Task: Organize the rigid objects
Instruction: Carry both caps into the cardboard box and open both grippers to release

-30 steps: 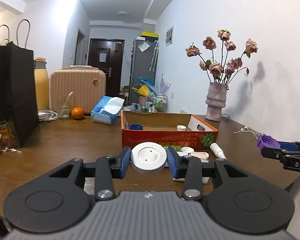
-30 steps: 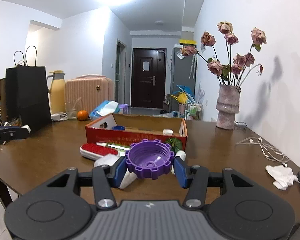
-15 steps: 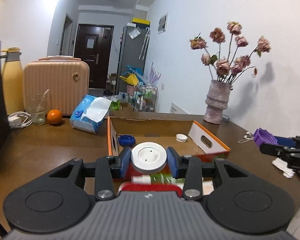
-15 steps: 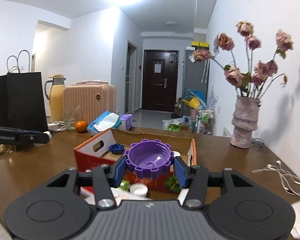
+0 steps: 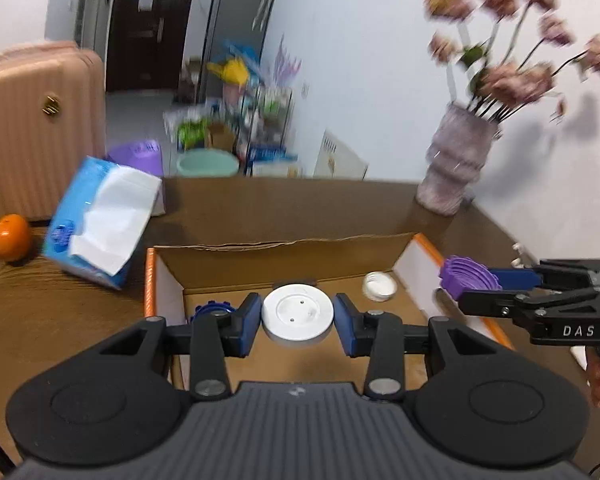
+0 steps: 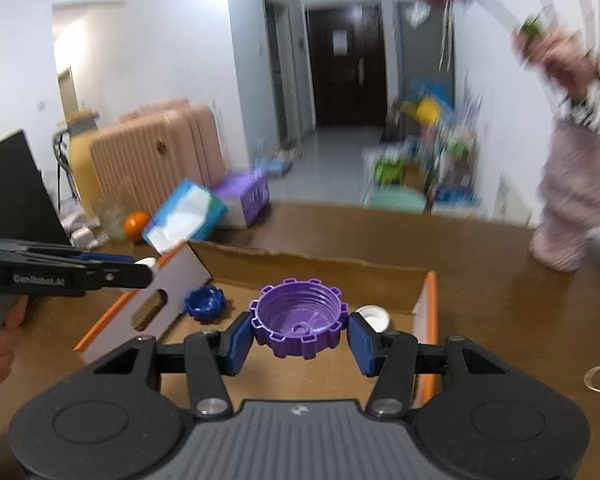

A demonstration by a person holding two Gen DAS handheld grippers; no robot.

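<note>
Over the cardboard box (image 6: pixel 431 292), right jaws clamp the purple cap (image 6: pixel 299 322), hollow upward; left jaws clamp the white disc (image 5: pixel 298 311) flat.

White round lid (image 5: pixel 298 311) between blue pads (image 5: pixel 249 317) of black left gripper (image 5: pixel 297 316). Purple notched cap (image 6: pixel 298 317) in right gripper (image 6: pixel 299 334), same blue pads. Brown cardboard box (image 5: pixel 284 258), orange rim, blue cap (image 6: pixel 204 303) inside. Dark brown wood-grain table (image 5: pixel 60 312). Ribbed pink suitcase (image 5: pixel 32 120).
</note>
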